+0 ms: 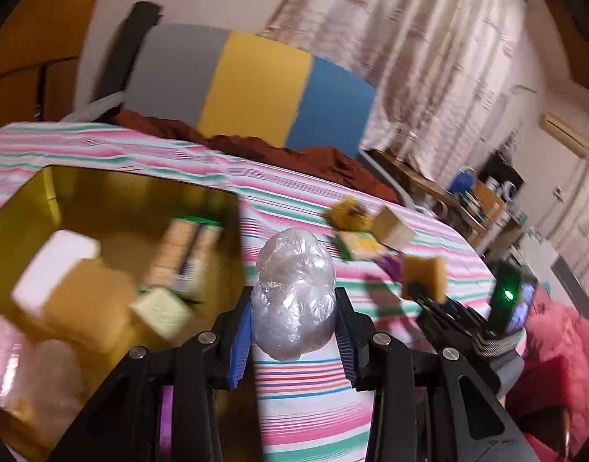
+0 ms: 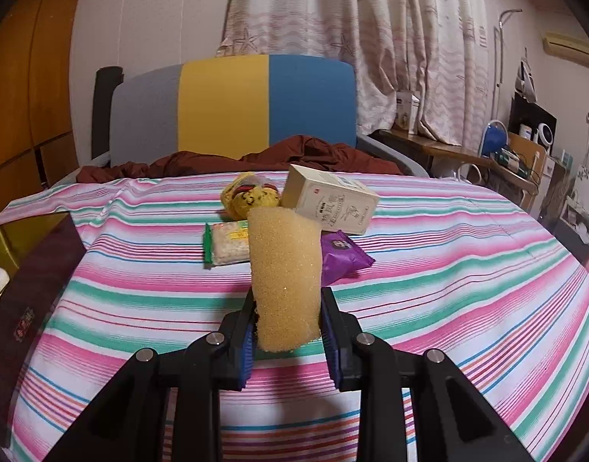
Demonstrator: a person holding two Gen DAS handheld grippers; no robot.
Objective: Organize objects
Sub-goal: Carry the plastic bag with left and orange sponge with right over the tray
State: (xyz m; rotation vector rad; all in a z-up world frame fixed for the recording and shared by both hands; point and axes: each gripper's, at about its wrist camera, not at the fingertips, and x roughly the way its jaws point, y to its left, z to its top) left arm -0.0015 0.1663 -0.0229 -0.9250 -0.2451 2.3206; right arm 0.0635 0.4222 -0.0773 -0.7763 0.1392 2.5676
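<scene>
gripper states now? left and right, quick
Left gripper: shut on the crumpled clear plastic-wrap ball.
Right gripper: shut on the yellow foam sponge.

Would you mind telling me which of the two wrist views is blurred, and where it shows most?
Left wrist view: motion-smeared, worst inside the gold box; the plastic bundle in the left gripper stays fairly sharp. Right wrist view: crisp, the sponge in the right gripper shows its pores.

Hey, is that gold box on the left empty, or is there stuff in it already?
Not empty. The gold box already holds several packets, among them a white block and a pale wafer pack.
</scene>
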